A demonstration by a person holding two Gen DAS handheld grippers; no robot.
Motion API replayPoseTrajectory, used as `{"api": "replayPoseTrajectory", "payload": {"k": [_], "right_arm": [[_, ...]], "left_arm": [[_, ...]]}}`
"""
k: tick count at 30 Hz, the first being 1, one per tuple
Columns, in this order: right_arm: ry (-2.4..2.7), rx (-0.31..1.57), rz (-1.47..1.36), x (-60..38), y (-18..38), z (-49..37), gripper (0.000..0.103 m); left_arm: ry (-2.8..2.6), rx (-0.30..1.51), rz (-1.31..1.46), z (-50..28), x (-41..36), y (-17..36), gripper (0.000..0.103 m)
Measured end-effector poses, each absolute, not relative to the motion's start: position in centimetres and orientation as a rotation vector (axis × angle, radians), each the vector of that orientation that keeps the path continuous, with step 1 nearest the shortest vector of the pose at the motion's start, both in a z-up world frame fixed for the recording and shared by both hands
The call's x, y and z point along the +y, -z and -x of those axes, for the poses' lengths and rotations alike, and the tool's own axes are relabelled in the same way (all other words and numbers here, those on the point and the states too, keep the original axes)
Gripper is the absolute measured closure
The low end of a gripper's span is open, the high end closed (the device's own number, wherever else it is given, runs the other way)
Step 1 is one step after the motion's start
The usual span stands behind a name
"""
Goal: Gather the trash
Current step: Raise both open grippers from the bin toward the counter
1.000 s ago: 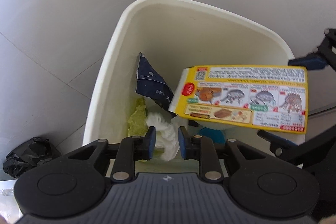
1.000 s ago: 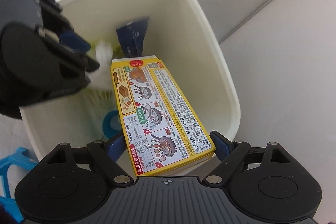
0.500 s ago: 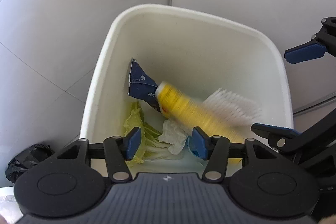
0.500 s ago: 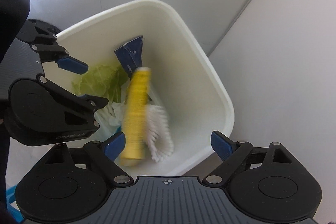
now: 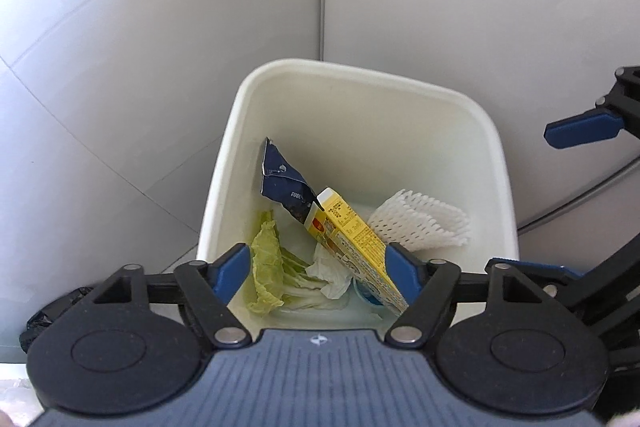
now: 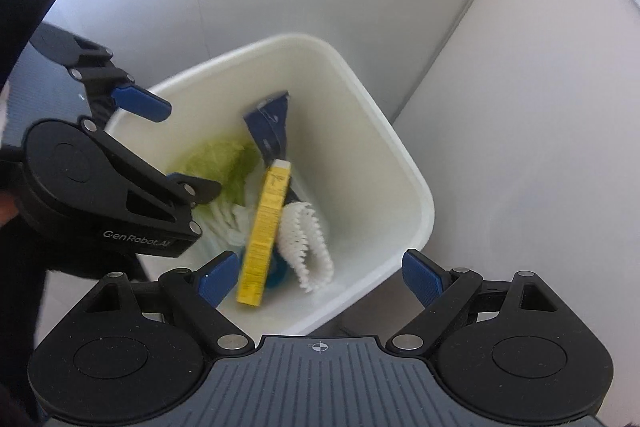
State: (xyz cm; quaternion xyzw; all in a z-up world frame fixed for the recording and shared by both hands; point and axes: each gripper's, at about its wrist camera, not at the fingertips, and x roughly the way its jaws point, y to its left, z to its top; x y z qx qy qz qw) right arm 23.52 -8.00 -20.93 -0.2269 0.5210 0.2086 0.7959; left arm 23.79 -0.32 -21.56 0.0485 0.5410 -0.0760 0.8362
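Observation:
A white bin [image 5: 496, 147] [image 6: 416, 187] stands on the floor in a corner. Inside lie a yellow box [image 5: 352, 239] [image 6: 266, 223], a white foam net [image 5: 420, 223] [image 6: 308, 239], a dark blue wrapper [image 5: 284, 183] [image 6: 270, 123], green lettuce leaves [image 5: 266, 259] [image 6: 224, 159] and crumpled white tissue [image 5: 328, 271]. My left gripper [image 5: 316, 271] is open and empty above the bin's near rim; it also shows in the right wrist view [image 6: 160, 143]. My right gripper [image 6: 318, 275] is open and empty above the bin; its fingers [image 5: 580, 129] show at the right of the left wrist view.
White walls meet in a corner behind the bin. A black plastic bag [image 5: 44, 319] lies on the floor at the left. A blue round object [image 6: 280, 273] lies under the box at the bin's bottom.
My right gripper opened and the yellow box fell into the bin. My left gripper opened and the white foam net dropped in. Both grippers have risen away from the bin.

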Motion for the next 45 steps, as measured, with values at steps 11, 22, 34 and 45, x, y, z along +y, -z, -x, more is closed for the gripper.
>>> {"api": "replayPoseTrajectory", "payload": {"k": [11,22,34,45], "right_arm": [[-0.458,0.982,0.456,-8.2,17.3,-18.5,0.006],[-0.394,0.907,0.367,-9.2,12.9,-15.4,0.005],[-0.337,0.733,0.302,-11.5,5.3,-12.2,0.003],[-0.248,0.634,0.101,-17.0,-1.9,-12.1,0.000]], "left_arm": [[0.160,1.059,-0.100,-20.4,-0.1,16.9,0.004],[0.185,0.981,-0.108,-17.9,0.0,12.0,0.001],[0.214,0.845,-0.131,-16.1,-0.5,5.3,0.001],[0.280,0.709,-0.172,-16.7,-2.7,0.2,0.001]]}}
